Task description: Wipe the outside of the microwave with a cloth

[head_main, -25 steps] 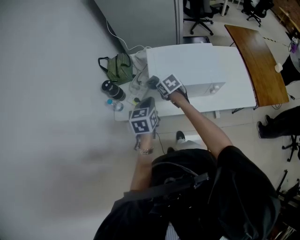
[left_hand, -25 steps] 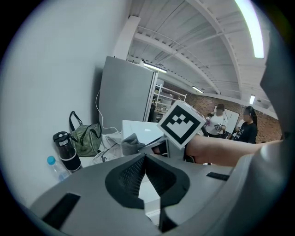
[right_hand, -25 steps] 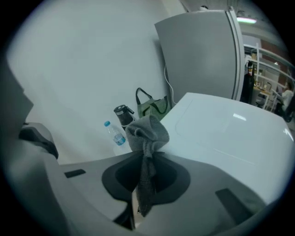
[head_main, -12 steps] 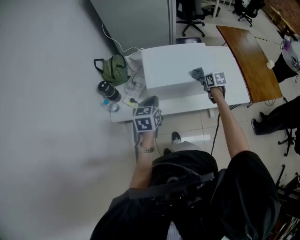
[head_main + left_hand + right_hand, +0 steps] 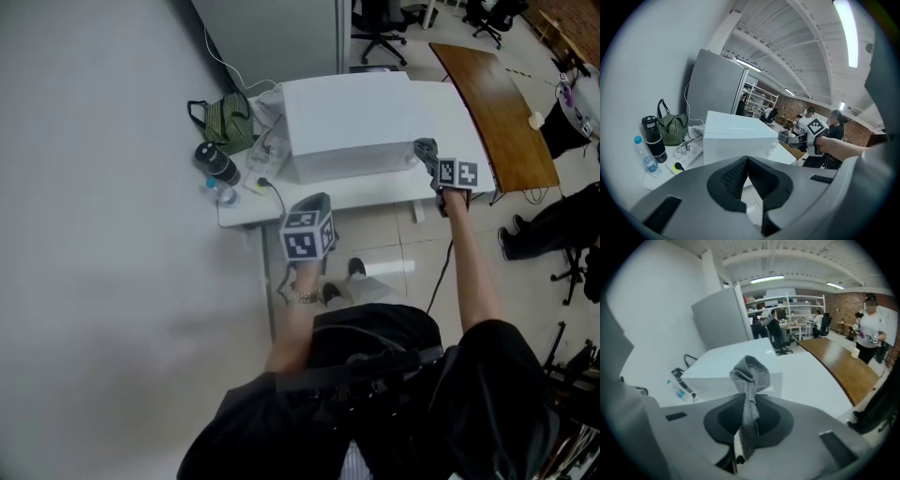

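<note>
1. Right gripper (image 5: 748, 414): the jaws are clamped on a grey knitted cloth (image 5: 750, 373). The cloth stands up above them in a bunched knot, and a thin tail hangs below.
2. Location of the work: in the head view the cloth (image 5: 424, 148) sits just beside the front right corner of the white box-shaped microwave (image 5: 345, 122). No view confirms that the cloth is touching the casing.
3. Left gripper (image 5: 747, 161): the jaws are pressed together with nothing between them. It is held low, off the front edge of the white table (image 5: 246, 214), and well apart from the microwave.
4. Assessment: the wipe appears to be at the right-hand end of the casing, so the right side panel is the likely next surface.
5. Risk, grip: only a narrow strip of the cloth is pinched. Dragging it over the sharp corner could pull it free.
6. Risk, coverage: the knot offers a small contact patch (a flat fold would serve better), so strips of the casing may be missed.
7. Risk, stability: nothing braces the microwave. A firm sideways push could slide it towards the black flask (image 5: 214, 161) and the clear water bottle (image 5: 221, 193) at its left.
</note>
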Motion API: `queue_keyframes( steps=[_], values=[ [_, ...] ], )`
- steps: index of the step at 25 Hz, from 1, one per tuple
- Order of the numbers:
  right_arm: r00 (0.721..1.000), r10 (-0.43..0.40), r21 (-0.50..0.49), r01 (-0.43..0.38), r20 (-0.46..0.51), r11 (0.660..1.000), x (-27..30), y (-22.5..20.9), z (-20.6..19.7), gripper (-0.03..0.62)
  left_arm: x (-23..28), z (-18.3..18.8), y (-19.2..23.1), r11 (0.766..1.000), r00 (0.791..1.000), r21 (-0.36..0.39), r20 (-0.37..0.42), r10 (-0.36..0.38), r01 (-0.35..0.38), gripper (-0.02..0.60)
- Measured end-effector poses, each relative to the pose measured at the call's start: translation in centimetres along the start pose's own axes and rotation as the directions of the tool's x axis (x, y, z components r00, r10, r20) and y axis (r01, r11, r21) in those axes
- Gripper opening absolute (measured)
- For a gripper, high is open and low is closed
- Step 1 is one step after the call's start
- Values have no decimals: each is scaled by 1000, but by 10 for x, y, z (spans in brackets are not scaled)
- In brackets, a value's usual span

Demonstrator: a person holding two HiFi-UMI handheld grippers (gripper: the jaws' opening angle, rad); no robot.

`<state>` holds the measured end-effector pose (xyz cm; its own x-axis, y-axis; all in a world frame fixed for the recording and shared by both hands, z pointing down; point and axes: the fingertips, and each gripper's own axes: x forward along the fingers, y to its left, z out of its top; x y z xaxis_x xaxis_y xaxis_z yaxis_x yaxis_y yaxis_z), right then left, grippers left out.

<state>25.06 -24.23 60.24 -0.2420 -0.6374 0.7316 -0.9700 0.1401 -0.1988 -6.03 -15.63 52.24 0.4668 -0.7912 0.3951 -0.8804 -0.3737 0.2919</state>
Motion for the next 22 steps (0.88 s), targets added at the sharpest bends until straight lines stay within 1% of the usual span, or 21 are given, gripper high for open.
queue_keyframes(
  steps=[2,4,6,8,10,13,16,19,22],
  values=[
    [990,133,-62,-130,45,990,-11,68,-3,37,0,-5,-11,1000,1000,13,-6,-2,2,2],
    [968,246,-128,-239,45,963,-21,131,-13,37,-2,-6,-21,1000,1000,24,-4,0,0,2],
    [946,322,-193,-311,26,930,-32,179,-25,38,-4,-5,-31,999,1000,34,-3,12,-11,2],
    [934,356,-240,-344,8,908,-41,209,-40,38,-7,-4,-37,999,999,41,-5,33,-33,2],
    [928,371,-253,-356,14,900,-51,224,-54,38,-10,-6,-46,998,999,41,-9,48,-47,2],
    [922,387,-249,-369,26,895,-65,228,-75,38,-4,-16,-73,998,999,43,-19,36,-35,2],
    [930,368,-249,-356,4,901,-71,219,-96,38,-1,-35,-101,996,998,83,-58,35,-31,2],
    [937,348,-228,-346,-34,910,-66,212,-118,38,-4,-53,-114,994,994,107,-95,48,-37,2],
    [936,347,-228,-350,-55,909,-67,206,-127,38,-3,-64,-125,992,992,121,-121,46,-32,2]
  ],
)
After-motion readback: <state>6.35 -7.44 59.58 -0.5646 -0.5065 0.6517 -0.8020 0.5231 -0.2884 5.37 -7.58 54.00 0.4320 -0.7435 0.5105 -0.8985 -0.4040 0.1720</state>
